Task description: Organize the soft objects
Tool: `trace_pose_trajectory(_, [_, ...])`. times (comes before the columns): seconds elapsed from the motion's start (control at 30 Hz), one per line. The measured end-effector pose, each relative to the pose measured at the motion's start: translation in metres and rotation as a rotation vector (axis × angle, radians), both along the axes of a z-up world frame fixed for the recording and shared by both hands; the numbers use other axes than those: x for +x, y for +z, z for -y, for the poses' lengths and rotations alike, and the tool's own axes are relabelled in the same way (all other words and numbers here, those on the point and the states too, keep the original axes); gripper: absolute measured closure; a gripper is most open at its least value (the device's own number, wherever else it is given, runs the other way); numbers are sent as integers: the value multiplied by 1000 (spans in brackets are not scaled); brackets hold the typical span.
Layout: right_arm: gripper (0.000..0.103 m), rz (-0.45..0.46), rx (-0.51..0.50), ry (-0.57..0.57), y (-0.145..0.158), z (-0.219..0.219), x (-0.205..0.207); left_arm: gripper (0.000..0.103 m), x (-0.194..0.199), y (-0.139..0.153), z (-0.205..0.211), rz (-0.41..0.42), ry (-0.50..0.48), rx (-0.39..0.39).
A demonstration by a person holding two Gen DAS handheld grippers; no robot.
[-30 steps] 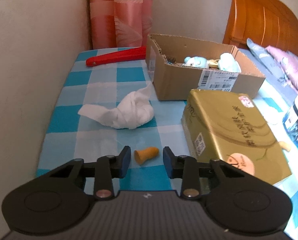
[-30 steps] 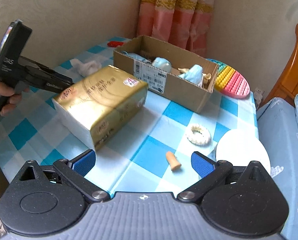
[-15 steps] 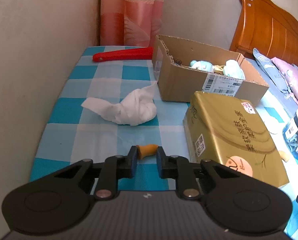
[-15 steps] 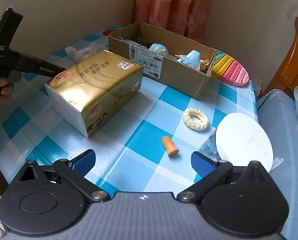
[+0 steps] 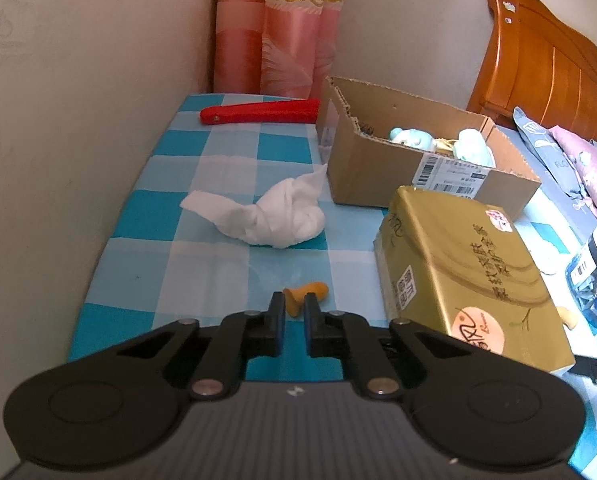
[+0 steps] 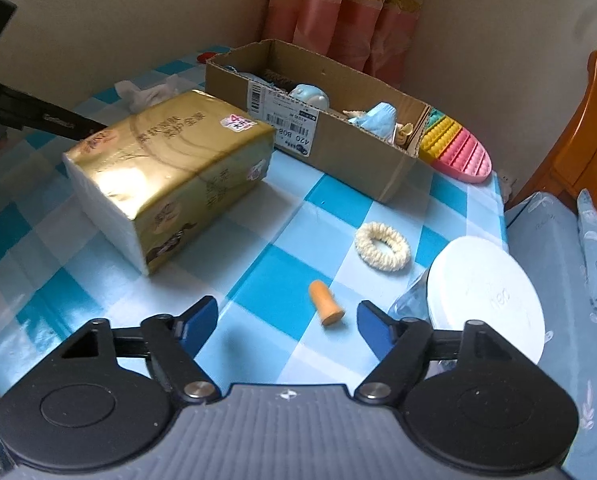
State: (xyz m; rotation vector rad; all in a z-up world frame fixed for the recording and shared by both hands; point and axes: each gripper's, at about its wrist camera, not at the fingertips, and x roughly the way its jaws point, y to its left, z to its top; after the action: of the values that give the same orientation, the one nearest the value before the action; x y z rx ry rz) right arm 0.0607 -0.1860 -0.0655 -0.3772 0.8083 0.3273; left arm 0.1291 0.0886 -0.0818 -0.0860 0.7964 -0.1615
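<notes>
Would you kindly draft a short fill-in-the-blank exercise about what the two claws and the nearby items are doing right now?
1. The left claw is shut on an orange ____.
2. The right claw is ____, above a second earplug on the checked tablecloth.
3. The plush toys lie inside the ____ box.
4. The cream scrunchie lies beside the jar's ____ lid.

Missing words: earplug; open; cardboard; white
</notes>
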Motion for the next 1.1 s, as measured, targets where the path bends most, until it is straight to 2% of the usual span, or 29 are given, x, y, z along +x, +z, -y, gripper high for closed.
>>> trace_pose_trajectory(0.13, [49,-3,-22,10,-6,-3,13,94,-1,0,0,-2,5,2])
trace_pose_trajectory(0.33, [53,-13,-43,15,-11,-2,27,91,-2,-1,-2,-12,3,-17])
trace_pose_trajectory(0.4, [56,-20,-41,19,-11,-1,30,85,-2,-2,-2,-13,-1,-22])
trace_pose_trajectory(0.47, [58,-32,-36,22,-11,0,32,83,-1,-2,-1,-13,-2,-24])
trace_pose_trajectory(0.53, [67,-46,-30,24,-10,0,32,82,0,-2,-1,-15,-3,-28])
trace_pose_trajectory(0.6, [69,-50,-36,33,-10,-1,32,77,1,-2,-1,-16,-3,-31])
trace_pose_trajectory(0.8, [80,-49,-37,60,-5,-3,24,73,6,-4,-1,-19,-2,-35])
trace_pose_trajectory(0.97, [80,-57,-13,106,7,-5,11,71,8,-4,-1,-18,4,-31])
trace_pose_trajectory(1.1, [66,-41,-8,111,9,-1,11,71,8,-4,-1,-18,4,-30])
